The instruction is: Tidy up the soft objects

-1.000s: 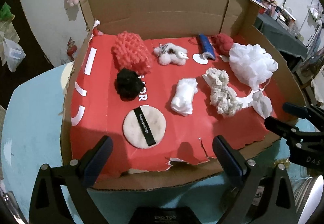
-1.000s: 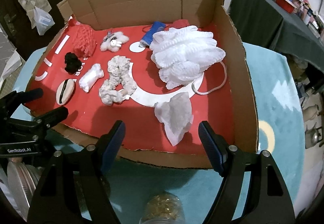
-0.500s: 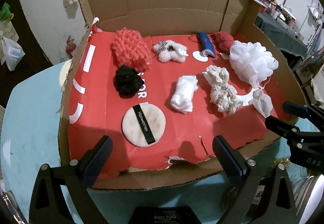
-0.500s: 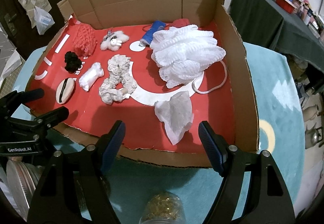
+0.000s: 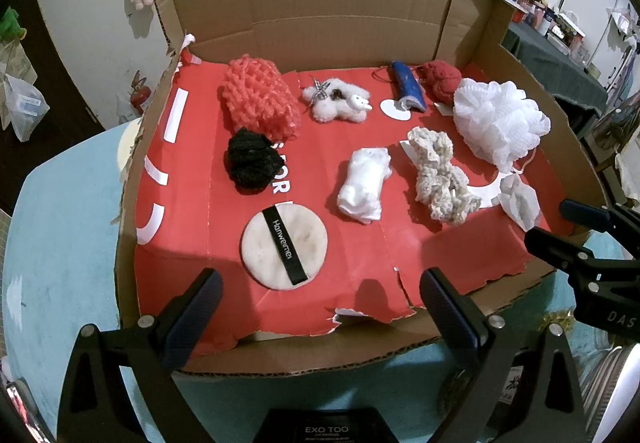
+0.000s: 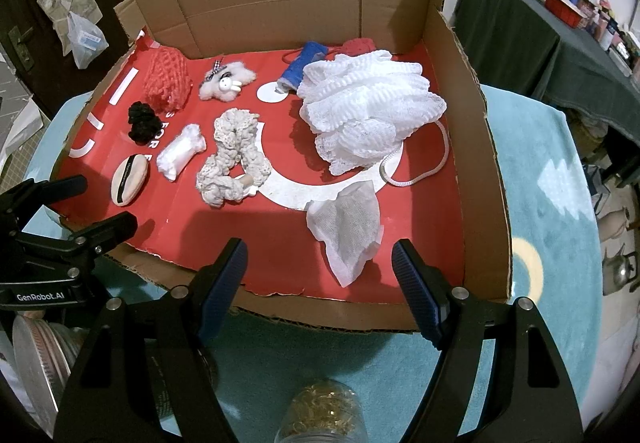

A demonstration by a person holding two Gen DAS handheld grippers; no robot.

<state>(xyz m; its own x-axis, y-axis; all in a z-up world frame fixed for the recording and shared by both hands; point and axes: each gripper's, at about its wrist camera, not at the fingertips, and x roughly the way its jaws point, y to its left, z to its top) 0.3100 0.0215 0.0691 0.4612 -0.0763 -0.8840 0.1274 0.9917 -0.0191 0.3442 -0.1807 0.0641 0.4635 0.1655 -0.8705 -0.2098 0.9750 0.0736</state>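
Holding: 1 cardboard box (image 5: 328, 31), front wall cut low, floor lined with red printed paper (image 5: 192, 203), standing on a table (image 5: 60, 227) under a teal cover.

Contents, all lying apart from one another on the red floor:
- 1 round powder puff (image 5: 284, 246) with a black band, front left.
- 1 black scrunchie (image 5: 250, 161), just behind the puff.
- 1 red foam net (image 5: 258, 99), back left, touching the black scrunchie's far side.
- 1 small white plush (image 5: 336, 105) with a ribbon, back centre.
- 1 white fluffy roll (image 5: 364, 185), centre.
- 1 cream knitted scrunchie (image 5: 438, 175), right of centre.
- 1 blue tube-shaped piece (image 5: 407, 90) and 1 dark red knitted piece (image 5: 440, 81), back right, near each other.
- 1 white mesh bath pouf (image 6: 368, 103) with a cord loop, right side.
- 1 crumpled white wipe (image 6: 348, 231), front right.

Tools: left gripper (image 5: 316, 311) and right gripper (image 6: 318, 279), both hovering outside the front lip, fingers spread wide, nothing between them.

Status: the items sit loosely spaced, an arrangement that would suit either a sorted layout or a lot awaiting sorting; which one cannot be told.

Handling note, as a judgement: each item is light and compressible, so any pick should close gently around the bulk, not on a loose edge. The pouf's cord and the thin wipe are the likeliest to snag or slip. Approach over the low front wall.
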